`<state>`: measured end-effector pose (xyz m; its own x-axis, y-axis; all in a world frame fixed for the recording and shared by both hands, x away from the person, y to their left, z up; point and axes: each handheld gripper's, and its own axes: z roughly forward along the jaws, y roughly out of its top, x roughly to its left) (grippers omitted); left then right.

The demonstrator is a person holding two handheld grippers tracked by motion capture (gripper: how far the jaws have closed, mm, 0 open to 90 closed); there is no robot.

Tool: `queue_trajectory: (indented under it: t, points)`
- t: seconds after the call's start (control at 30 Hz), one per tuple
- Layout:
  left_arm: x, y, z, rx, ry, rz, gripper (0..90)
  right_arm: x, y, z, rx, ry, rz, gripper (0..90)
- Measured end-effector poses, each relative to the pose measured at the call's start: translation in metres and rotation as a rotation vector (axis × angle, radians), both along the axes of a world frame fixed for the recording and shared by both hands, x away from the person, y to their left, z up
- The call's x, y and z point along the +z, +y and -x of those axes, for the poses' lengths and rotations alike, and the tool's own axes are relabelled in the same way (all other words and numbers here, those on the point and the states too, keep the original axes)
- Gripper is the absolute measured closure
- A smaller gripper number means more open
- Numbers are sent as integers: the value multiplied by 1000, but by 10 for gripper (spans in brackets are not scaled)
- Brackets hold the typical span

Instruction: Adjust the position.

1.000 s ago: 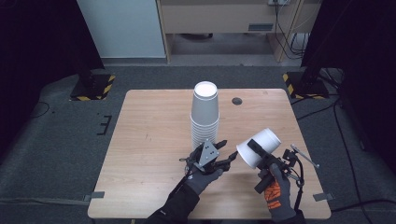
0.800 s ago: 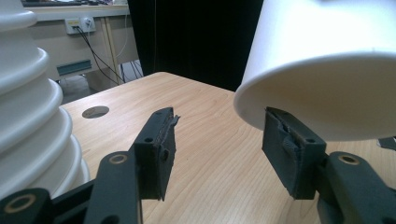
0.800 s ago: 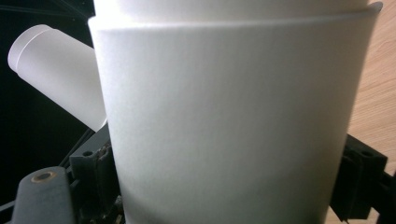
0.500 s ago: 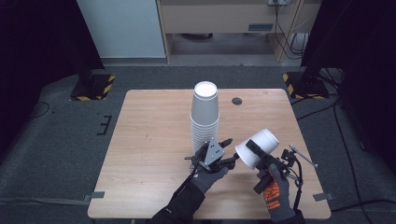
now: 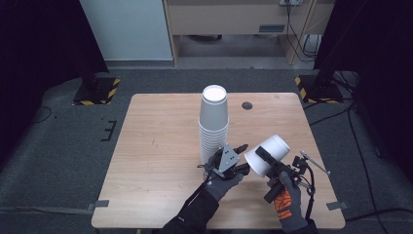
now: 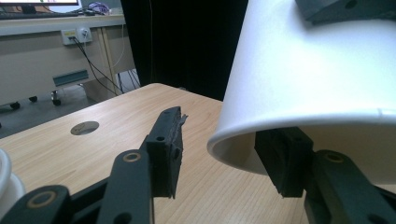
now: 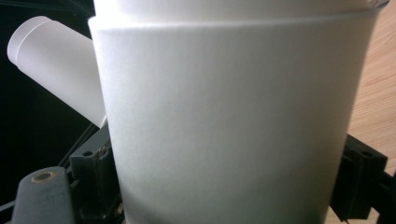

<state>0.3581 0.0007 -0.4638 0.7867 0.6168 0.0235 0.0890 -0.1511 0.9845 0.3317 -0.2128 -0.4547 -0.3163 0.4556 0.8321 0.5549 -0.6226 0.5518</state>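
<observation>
Wooden desk (image 5: 156, 146) on grey carpet, dark room behind. Tall cup stack (image 5: 214, 122) stands upright mid-desk, your landmark. Your right tongs (image 5: 265, 158) clamp single white cup (image 5: 267, 155) by its wall, cup tilted, lifted off desk just right of stack base, rim toward stack. Your left tongs (image 5: 242, 158) sit between stack and cup — jaws part open, just been closing; one jaw inside cup's rim, other outside, pads not yet pressing the wall.

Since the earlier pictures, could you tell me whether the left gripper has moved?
Yes. The left gripper shifted slightly right, away from the cup stack, toward the held cup; its jaws have been closing.
</observation>
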Motion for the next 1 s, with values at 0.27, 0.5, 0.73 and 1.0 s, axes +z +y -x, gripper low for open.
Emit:
queue_trajectory:
  t: [0.27,0.5,0.73,1.0]
  points:
    - [1,-2,-1,14,-16,4,554,-1,3,0,16,2,0,155]
    - [1,-3,-1,20,-36,-10,631,-2,5,0,30,6,3,154]
    - [1,-2,1,10,-41,-8,702,-2,5,-1,31,7,2,153]
    - [0,0,3,-13,-40,-12,772,-2,2,-2,26,3,-3,150]
